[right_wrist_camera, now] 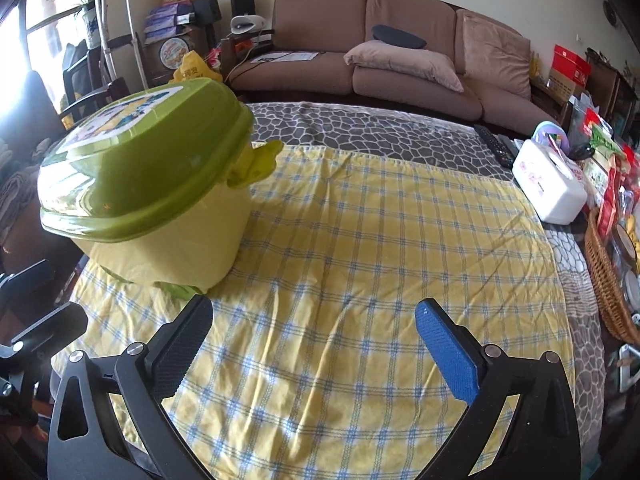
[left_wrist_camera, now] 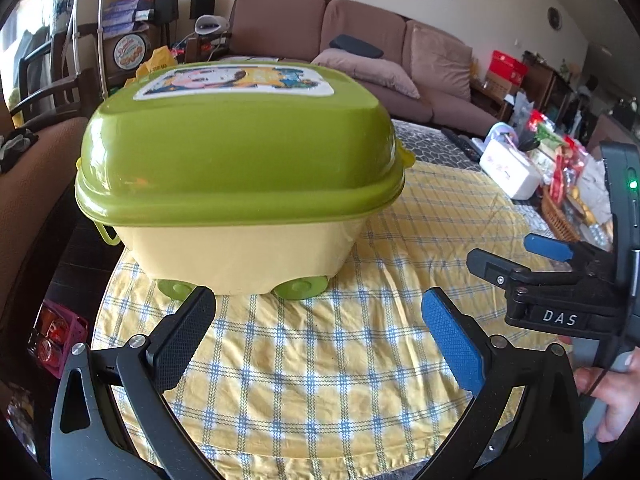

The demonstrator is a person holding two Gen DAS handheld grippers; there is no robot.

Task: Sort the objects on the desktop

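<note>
A pale yellow toy storage box [left_wrist_camera: 240, 252] with a shut green lid [left_wrist_camera: 240, 152] and green wheels stands on the yellow checked cloth [left_wrist_camera: 320, 360]. My left gripper [left_wrist_camera: 316, 316] is open and empty just in front of the box. My right gripper [right_wrist_camera: 312, 324] is open and empty over bare cloth, with the box [right_wrist_camera: 168, 236] to its front left, lid [right_wrist_camera: 140, 168] on. The right gripper also shows in the left wrist view [left_wrist_camera: 516, 252], open, to the right of the left one.
A white tissue box [right_wrist_camera: 548, 184], remote controls [right_wrist_camera: 496, 144], a wicker basket [right_wrist_camera: 608, 280] and snack packets crowd the table's right side. A brown sofa [right_wrist_camera: 400, 48] stands behind the table. Chairs stand at the left.
</note>
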